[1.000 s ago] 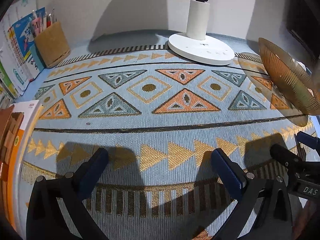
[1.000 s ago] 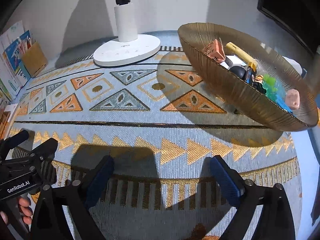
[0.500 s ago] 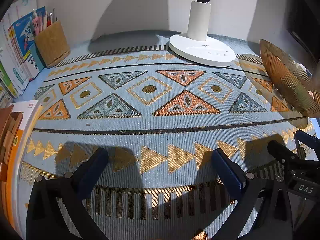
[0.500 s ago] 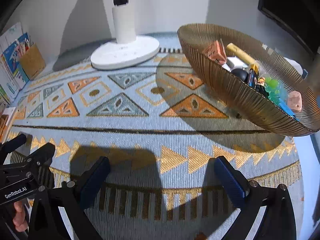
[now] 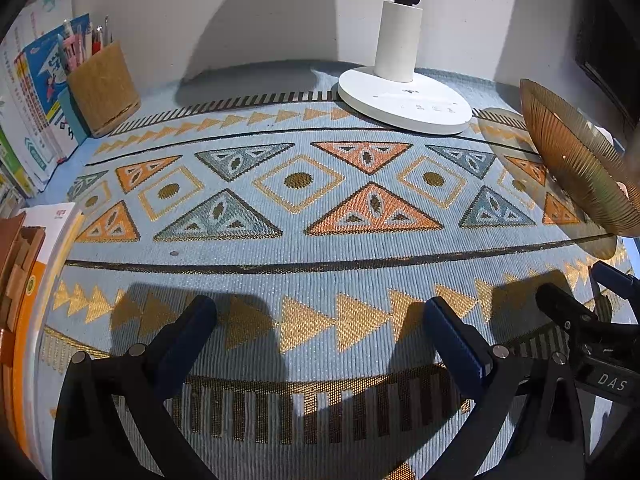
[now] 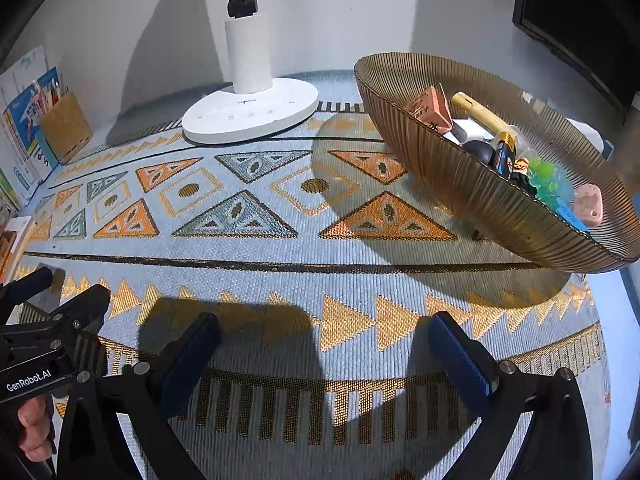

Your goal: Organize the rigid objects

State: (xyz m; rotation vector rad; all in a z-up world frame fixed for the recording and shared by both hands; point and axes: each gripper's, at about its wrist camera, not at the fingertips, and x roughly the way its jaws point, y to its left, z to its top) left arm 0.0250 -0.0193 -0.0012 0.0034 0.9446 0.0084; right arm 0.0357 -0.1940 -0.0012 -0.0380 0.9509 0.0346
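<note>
A ribbed amber glass bowl (image 6: pixel 476 196) stands at the right on the patterned mat and holds several small rigid items: an orange box (image 6: pixel 430 108), a yellow tube (image 6: pixel 480 112), a battery (image 6: pixel 505 152), a green toy (image 6: pixel 546 176) and a pink piece (image 6: pixel 588 210). In the left wrist view the bowl (image 5: pixel 576 168) shows edge-on at the right. My right gripper (image 6: pixel 322 344) is open and empty, low over the mat, left of the bowl. My left gripper (image 5: pixel 320 330) is open and empty over the mat's near edge. Each gripper shows at the side of the other's view.
A white lamp base (image 5: pixel 404 100) stands at the back centre. A cork pen holder (image 5: pixel 102 88) and books (image 5: pixel 32 100) line the back left. A box and wooden blocks (image 5: pixel 24 264) sit at the left edge. A dark monitor (image 6: pixel 580 12) is at the back right.
Both grippers have drifted slightly; the bowl sits a little farther right and lower in the right wrist view. Both stay open and empty.
</note>
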